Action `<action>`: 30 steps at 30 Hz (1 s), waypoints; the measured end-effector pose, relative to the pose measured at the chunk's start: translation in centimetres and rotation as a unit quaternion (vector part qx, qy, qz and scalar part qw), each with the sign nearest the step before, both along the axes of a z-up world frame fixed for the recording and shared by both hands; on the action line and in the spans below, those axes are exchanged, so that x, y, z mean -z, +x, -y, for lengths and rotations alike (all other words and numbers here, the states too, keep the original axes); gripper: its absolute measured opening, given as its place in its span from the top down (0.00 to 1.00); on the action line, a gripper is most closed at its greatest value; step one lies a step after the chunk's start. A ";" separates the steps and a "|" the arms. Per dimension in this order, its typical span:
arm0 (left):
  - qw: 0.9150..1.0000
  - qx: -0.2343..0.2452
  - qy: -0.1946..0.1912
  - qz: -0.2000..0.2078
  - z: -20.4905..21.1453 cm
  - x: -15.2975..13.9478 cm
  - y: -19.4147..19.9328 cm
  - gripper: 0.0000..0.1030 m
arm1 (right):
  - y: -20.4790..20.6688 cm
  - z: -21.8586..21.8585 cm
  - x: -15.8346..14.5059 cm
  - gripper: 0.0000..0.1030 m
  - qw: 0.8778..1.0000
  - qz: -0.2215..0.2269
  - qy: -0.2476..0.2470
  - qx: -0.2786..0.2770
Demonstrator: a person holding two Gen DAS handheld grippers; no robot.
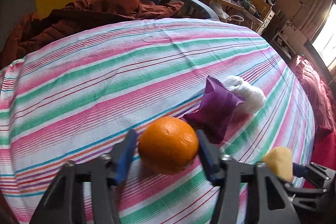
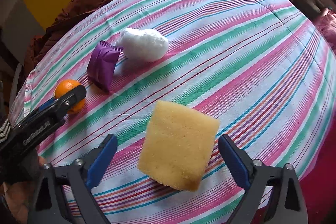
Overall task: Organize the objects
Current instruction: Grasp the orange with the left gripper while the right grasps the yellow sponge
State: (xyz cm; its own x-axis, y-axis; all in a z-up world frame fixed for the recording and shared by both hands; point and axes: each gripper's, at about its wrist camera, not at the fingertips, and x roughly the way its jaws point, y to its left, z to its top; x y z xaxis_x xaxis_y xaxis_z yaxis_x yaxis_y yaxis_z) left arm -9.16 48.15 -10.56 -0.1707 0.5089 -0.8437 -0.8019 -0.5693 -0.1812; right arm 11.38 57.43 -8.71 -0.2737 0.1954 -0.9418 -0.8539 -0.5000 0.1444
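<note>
2 grippers work low in frame. The left gripper (image 1: pixel 167 152) has its fingers part-open around the orange (image 1: pixel 168 144); contact unclear. The right gripper (image 2: pixel 168 161) stands wide around the sponge (image 2: pixel 178 148), untouched, long axis running up-frame on the striped bed (image 2: pixel 231 35).

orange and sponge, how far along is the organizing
Nothing looks sorted yet: the purple packet and white wad still lie loose on the striped cloth. In hand: the left gripper straddles the orange, pads close beside it but no firm grip visible; the right gripper is open around the yellow sponge, clear gaps both sides. All four items remain to place.
</note>
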 end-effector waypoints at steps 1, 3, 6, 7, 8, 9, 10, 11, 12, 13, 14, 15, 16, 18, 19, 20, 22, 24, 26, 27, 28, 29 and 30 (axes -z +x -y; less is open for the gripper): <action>1.000 0.003 0.003 0.000 0.2 0.0 0.0 0.50 | -0.2 0.1 0.1 0.33 1.000 0.009 0.004 -0.006; 1.000 0.015 0.004 -0.009 0.5 0.1 0.2 0.50 | -0.4 0.4 0.1 0.45 0.999 0.031 0.022 -0.009; 1.000 0.015 0.000 -0.021 1.4 0.0 0.9 0.50 | -0.8 0.6 0.1 0.47 0.999 0.026 0.022 -0.020; 1.000 0.009 0.001 -0.022 1.9 -0.1 1.1 0.50 | -0.9 0.6 0.0 0.48 0.999 0.023 0.023 -0.021; 1.000 0.001 0.002 -0.023 2.6 -0.1 1.5 0.50 | -0.8 0.6 -0.1 0.48 1.000 0.009 0.018 -0.024; 1.000 -0.004 0.002 -0.025 3.1 -0.2 1.7 0.50 | -0.9 0.6 -0.3 0.48 0.999 -0.004 0.017 -0.027; 1.000 -0.009 0.002 -0.027 3.7 -0.2 2.0 0.50 | -0.9 0.7 -0.6 0.48 0.999 -0.013 0.022 -0.032; 0.999 -0.015 0.002 -0.029 4.5 -0.3 2.4 0.50 | -1.3 0.8 -0.7 0.48 0.999 -0.018 0.023 -0.036; 0.999 -0.019 0.003 -0.032 5.3 -0.3 2.9 0.50 | -1.4 0.8 -0.8 0.48 0.999 -0.025 0.020 -0.040; 0.999 -0.021 0.005 -0.035 6.1 -0.3 3.3 0.50 | -1.5 0.9 -0.8 0.48 0.998 -0.032 0.016 -0.045; 0.999 -0.024 0.008 -0.038 6.9 -0.3 3.8 0.50 | -1.6 1.1 -0.8 0.48 0.998 -0.035 0.014 -0.048; 0.999 -0.027 0.012 -0.039 7.7 -0.4 4.4 0.50 | -1.7 1.3 -0.9 0.48 0.998 -0.039 0.014 -0.052; 0.999 -0.031 0.016 -0.040 8.4 -0.4 4.8 0.50 | -1.6 1.4 -1.1 0.48 0.997 -0.042 0.017 -0.055; 0.998 -0.041 0.022 -0.036 10.0 -0.4 5.9 0.50 | -1.5 1.6 -1.2 0.48 0.997 -0.047 0.022 -0.063; 0.998 -0.046 0.023 -0.036 10.7 -0.4 6.5 0.50 | -1.6 1.8 -1.3 0.48 0.996 -0.047 0.025 -0.068; 0.998 -0.048 0.026 -0.040 11.4 -0.4 7.1 0.50 | -1.4 2.2 -1.5 0.48 0.996 -0.047 0.028 -0.073; 0.998 -0.045 0.027 -0.044 12.4 -0.3 8.0 0.50 | -1.8 2.6 -1.5 0.48 0.995 -0.047 0.036 -0.084; 0.997 -0.037 0.023 -0.056 12.8 -0.2 8.9 0.50 | -1.8 3.0 -1.8 0.48 0.994 -0.047 0.042 -0.094; 0.997 -0.032 0.018 -0.063 13.0 -0.1 9.3 0.51 | -2.2 3.3 -1.9 0.48 0.992 -0.047 0.049 -0.105; 0.997 -0.031 0.016 -0.065 13.1 -0.1 9.5 0.51 | -2.3 3.4 -2.1 0.48 0.992 -0.047 0.051 -0.110; 0.997 -0.031 0.016 -0.064 13.4 -0.1 9.6 0.51 | -2.6 3.5 -2.1 0.48 0.991 -0.046 0.055 -0.115; 0.997 -0.032 0.016 -0.063 13.4 -0.2 9.6 0.51 | -2.6 3.7 -2.1 0.48 0.990 -0.045 0.058 -0.120; 0.997 -0.032 0.016 -0.062 13.6 -0.2 9.7 0.51 | -2.8 3.9 -2.2 0.48 0.989 -0.044 0.063 -0.125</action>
